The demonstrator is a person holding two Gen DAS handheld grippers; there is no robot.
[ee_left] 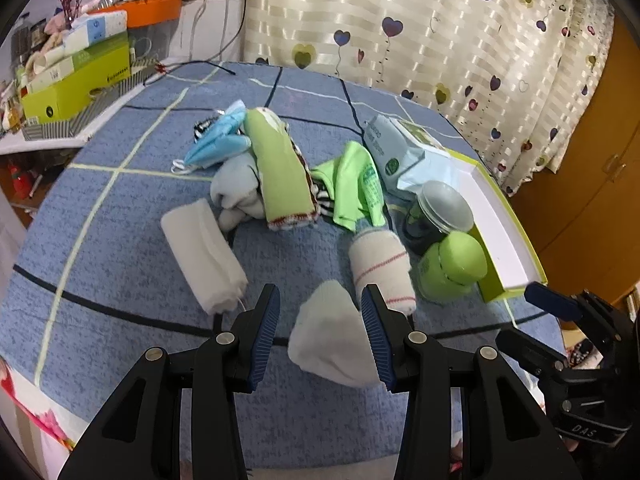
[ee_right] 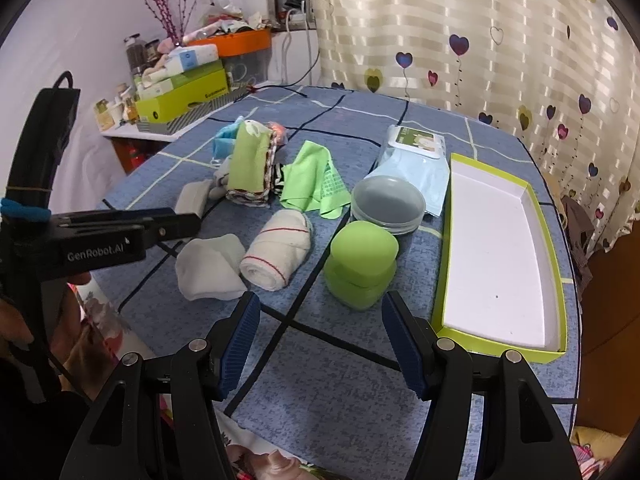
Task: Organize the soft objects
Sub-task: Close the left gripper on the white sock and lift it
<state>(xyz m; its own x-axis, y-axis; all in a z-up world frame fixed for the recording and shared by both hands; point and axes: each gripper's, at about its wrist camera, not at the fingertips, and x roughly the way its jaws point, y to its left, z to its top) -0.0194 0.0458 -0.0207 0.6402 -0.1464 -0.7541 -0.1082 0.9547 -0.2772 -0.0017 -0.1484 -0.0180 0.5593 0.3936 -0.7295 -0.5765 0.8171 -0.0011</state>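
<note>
Near the front edge of the worktop (ee_left: 120, 264), my left gripper (ee_left: 320, 332) stands with fingers apart around the white folded cloth (ee_left: 332, 340), not yet pressing. Next I must close, then carry it toward the green tray (ee_right: 500, 248); right gripper (ee_right: 320, 344) fingers apart, empty.

rolled sock (ee_right: 276, 254) left of jar (ee_right: 360, 266), tray (ee_right: 444, 276) right of jar

I am seeing a blue cloth (ee_right: 340, 392) crossed by dark and pale lines, a white sock (ee_left: 332, 340), a red-striped cream roll (ee_right: 278, 256), a lime towel (ee_left: 282, 168), my blue pads (ee_left: 266, 336), and a cream curtain (ee_right: 480, 40) showing purple hearts.
</note>
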